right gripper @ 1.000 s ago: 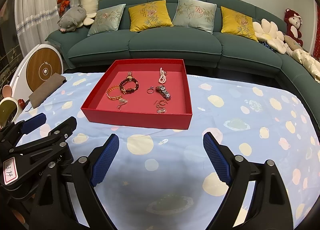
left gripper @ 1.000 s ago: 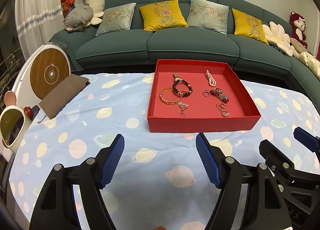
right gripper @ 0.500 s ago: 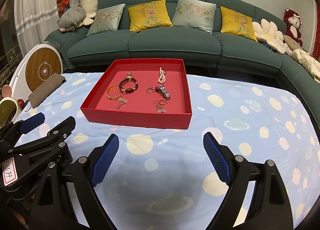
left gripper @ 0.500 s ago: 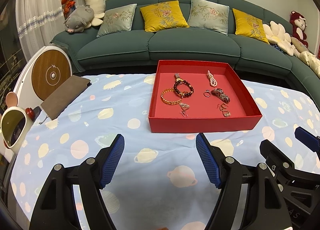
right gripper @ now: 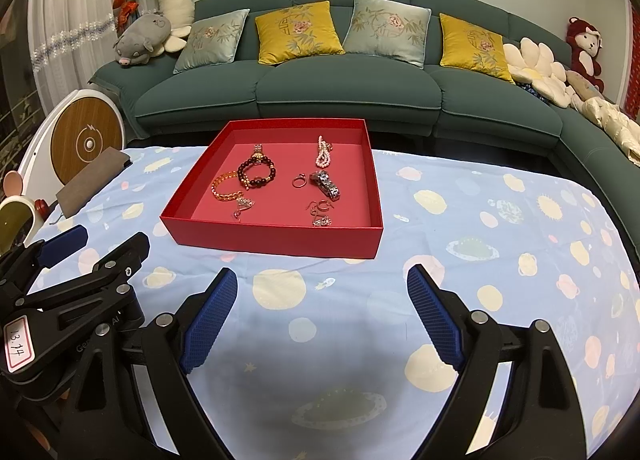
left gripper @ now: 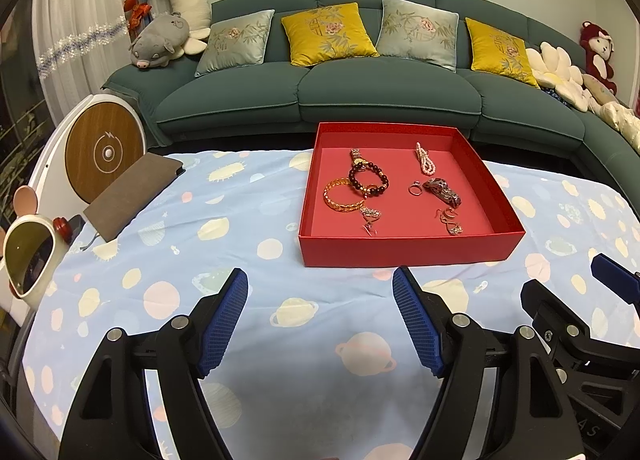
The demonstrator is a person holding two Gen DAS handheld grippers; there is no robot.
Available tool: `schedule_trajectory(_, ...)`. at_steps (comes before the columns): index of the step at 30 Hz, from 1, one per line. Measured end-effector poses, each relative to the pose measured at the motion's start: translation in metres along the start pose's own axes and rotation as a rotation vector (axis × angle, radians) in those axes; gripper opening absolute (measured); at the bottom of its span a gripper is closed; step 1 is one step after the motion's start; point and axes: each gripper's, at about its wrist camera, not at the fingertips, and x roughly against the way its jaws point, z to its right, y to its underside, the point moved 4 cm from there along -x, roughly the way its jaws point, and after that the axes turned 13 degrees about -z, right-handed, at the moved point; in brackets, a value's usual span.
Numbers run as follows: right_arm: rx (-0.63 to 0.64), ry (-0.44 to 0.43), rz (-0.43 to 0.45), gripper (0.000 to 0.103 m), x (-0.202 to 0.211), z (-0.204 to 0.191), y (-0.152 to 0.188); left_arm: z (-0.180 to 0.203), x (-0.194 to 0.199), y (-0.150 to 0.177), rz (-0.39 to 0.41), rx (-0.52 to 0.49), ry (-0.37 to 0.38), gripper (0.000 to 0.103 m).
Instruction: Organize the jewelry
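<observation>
A white tag (right gripper: 16, 344) on the left claw (right gripper: 60, 256) reads "13.14"; other lettering is illegible

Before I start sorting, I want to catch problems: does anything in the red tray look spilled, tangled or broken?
Nothing looks spilled or broken. All the jewelry lies inside the red tray. The one untidy spot: the gold bangle and dark bead bracelet overlap. Both grippers hang open over the tablecloth.

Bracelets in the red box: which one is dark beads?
The dark beaded bracelet, just right of the gold bangle; the pearl strand is pale.
</observation>
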Motion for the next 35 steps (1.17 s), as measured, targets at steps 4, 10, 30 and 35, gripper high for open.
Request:
schedule_trajectory(4,0.000,0.001,0.001,0.084,0.0000,0.0009,-0.0002,0.0002,0.0001,-0.0003,-0.002,0.002,0.002,0.073)
schedule_trajectory(10,0.000,0.000,0.001,0.085,-0.0001,0.0002,0.0001,0.0003,-0.0006,-0.0009,-0.005,0.001,0.005,0.073)
schedule_trajectory(30,-0.009,0.011,0.002,0.085,-0.0029,-0.0030,0.0022,-0.0018,-0.0036,0.0013,-0.010,0.015,-0.020,0.073)
schedule_trajectory(35,-0.022,0.016,0.011,0.088,-0.0029,-0.0031,0.0023,-0.0027,-0.0050,0.0012,-0.019,0.016,-0.005,0.073)
